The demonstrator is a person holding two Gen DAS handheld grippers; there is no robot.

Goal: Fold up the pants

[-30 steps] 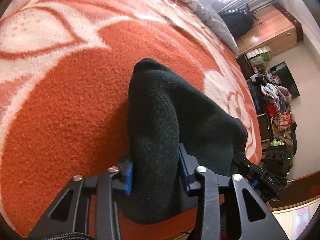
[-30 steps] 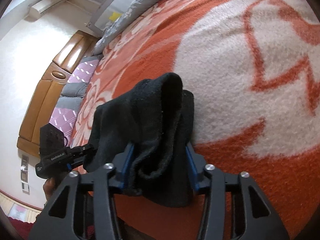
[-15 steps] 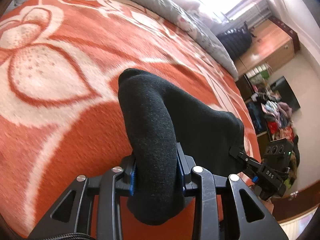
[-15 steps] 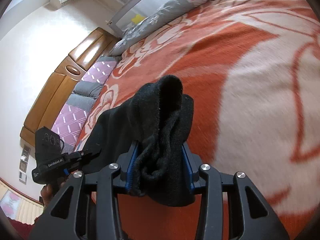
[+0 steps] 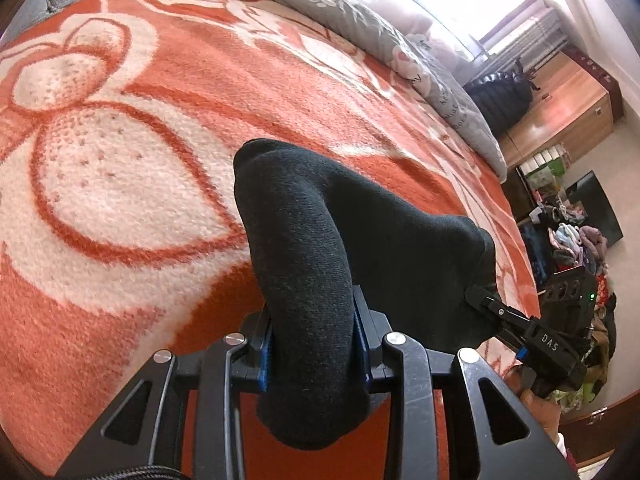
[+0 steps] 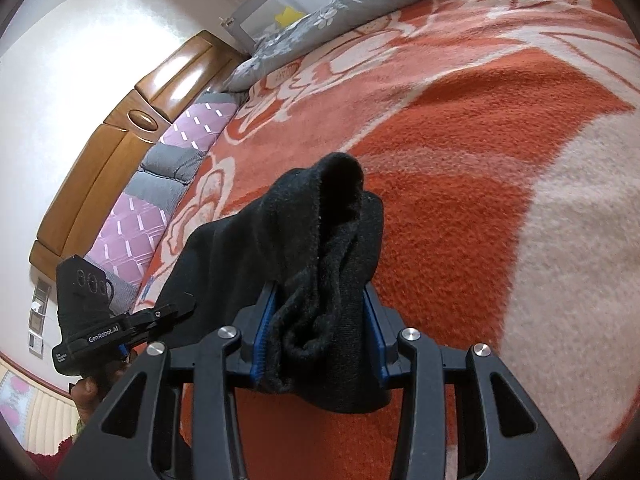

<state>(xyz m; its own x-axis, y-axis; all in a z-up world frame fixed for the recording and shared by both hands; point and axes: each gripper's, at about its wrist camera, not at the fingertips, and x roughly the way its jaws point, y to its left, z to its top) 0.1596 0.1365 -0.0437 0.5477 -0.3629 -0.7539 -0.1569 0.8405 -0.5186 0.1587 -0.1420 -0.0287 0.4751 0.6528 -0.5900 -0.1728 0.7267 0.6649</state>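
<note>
Both grippers hold the black pants [image 5: 320, 248] above the orange and white blanket [image 5: 120, 160] on the bed. In the left wrist view the left gripper [image 5: 314, 350] sits at the lower centre of the frame, its jaws closed tight on a thick rolled edge of the cloth, which bulges up between the blue pads and hangs out below them. In the right wrist view the right gripper [image 6: 318, 330] is likewise clamped on a bunched, wrinkled edge of the pants [image 6: 304, 240] at lower centre.

The relation that matters: the cloth runs sideways from one gripper to the other. From the left gripper it stretches off to the lower right of the frame, where the right gripper [image 5: 532, 340] shows; from the right gripper it stretches to the lower left, toward the left gripper [image 6: 120, 320]. So the held edge spans the two grips, neither nearer than the other, and the rest of the garment hangs out of sight below. Laying it down likely needs both hands to move together, keeping that edge straight.
</note>
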